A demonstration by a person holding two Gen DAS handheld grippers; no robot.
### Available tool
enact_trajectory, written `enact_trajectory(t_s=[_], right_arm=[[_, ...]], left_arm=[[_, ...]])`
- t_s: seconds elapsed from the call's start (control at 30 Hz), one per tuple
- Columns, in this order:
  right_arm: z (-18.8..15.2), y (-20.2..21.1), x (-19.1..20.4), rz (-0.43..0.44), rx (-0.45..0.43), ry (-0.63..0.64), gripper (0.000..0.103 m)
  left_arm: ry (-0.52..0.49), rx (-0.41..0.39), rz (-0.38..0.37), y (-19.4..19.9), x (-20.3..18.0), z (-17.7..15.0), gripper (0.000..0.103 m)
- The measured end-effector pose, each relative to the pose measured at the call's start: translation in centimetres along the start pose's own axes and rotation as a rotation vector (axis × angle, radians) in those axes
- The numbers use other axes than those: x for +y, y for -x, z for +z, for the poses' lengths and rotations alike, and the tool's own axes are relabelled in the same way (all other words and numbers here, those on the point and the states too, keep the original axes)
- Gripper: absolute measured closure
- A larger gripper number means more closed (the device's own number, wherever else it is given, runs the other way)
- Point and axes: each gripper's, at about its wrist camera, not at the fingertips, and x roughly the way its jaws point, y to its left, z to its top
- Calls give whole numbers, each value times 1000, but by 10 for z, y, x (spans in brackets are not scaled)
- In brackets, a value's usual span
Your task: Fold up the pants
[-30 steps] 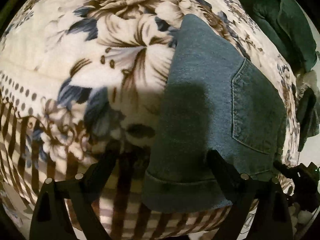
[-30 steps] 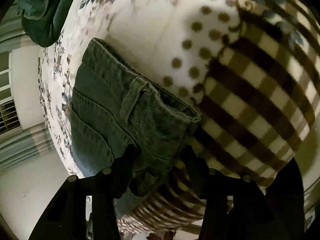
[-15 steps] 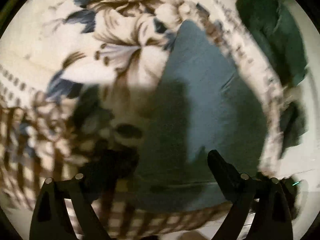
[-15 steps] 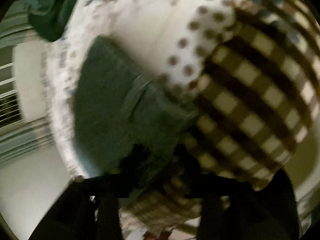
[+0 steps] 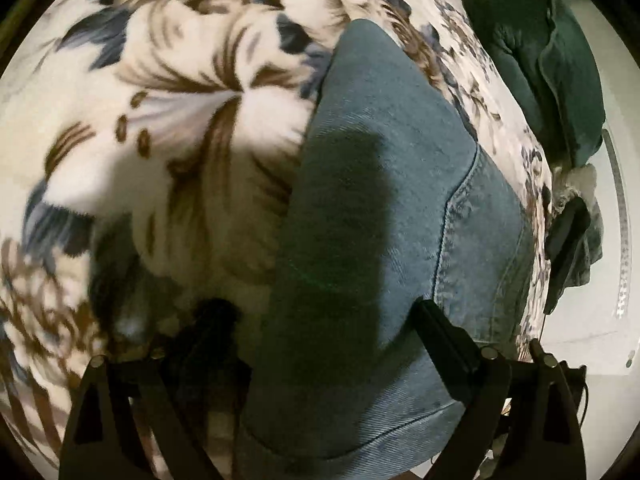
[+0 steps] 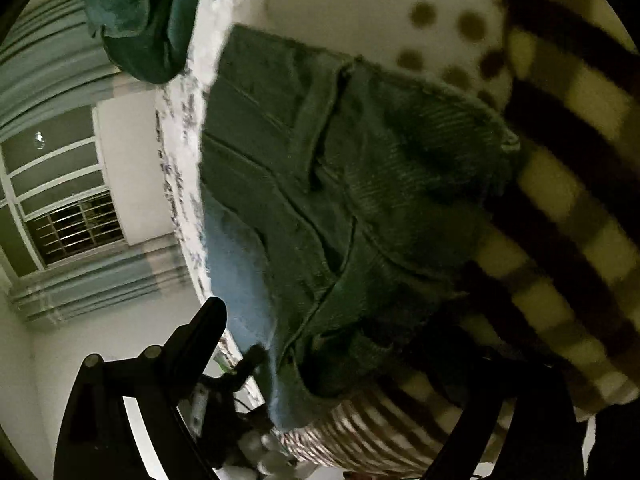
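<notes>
Blue denim pants [image 5: 372, 216] lie folded on a floral and checked blanket [image 5: 168, 128], back pocket up. My left gripper [image 5: 320, 332] is open just above the pants' near edge, one finger over the blanket, the other over the denim. In the right wrist view the pants [image 6: 332, 200] show their waistband and belt loop in shadow. My right gripper [image 6: 340, 344] is open, spread wide over the pants' near corner, holding nothing.
A dark green garment [image 5: 536, 48] lies at the far edge of the bed, also in the right wrist view [image 6: 140, 16]. A dark object [image 5: 564, 248] and pale cloth sit at the bed's right edge. A barred window [image 6: 68, 216] and wall lie beyond.
Both grippers moved closer over the pants. The right gripper went from nearly closed at the waistband to wide open, letting go of the denim.
</notes>
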Motion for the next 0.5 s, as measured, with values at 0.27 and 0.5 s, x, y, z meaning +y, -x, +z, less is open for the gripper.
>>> enact_trajectory(t_s=[0.27,0.5], right_arm=[[2,23,7,6,-44,62,8],[24,0,-8,-53,32,13,8]], left_arm=[[-7,18,10,-3,-1,2,10],[-26,25,17,-8,-5,5,9]])
